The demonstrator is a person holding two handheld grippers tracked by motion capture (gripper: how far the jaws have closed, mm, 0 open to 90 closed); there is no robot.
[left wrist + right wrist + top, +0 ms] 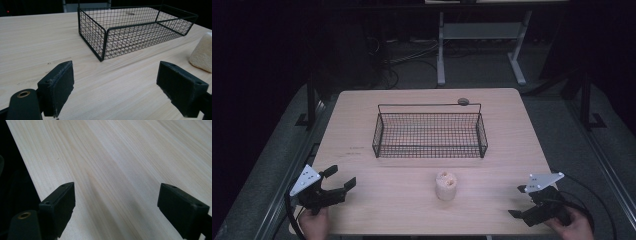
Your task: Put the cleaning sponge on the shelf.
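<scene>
A black wire basket (430, 135) sits toward the far middle of the pale wooden tabletop (362, 115), with bare wood on all sides of it, and a small round dark object (463, 101) lies just beyond its far rim. Near the front edge, between the two hands, a pale porous sponge-like block (446, 185) stands well apart from the basket. The left gripper (341, 179) hovers at the front left corner, jaws spread wide and holding nothing; in the left gripper view the basket (130, 32) lies ahead and the block (202, 53) at the right edge. The right gripper (518, 201) sits at the front right corner, likewise wide open and empty (bare wood between its jaws). Faint dark marks (356, 150) on the wood left of the basket are too small to read.
</scene>
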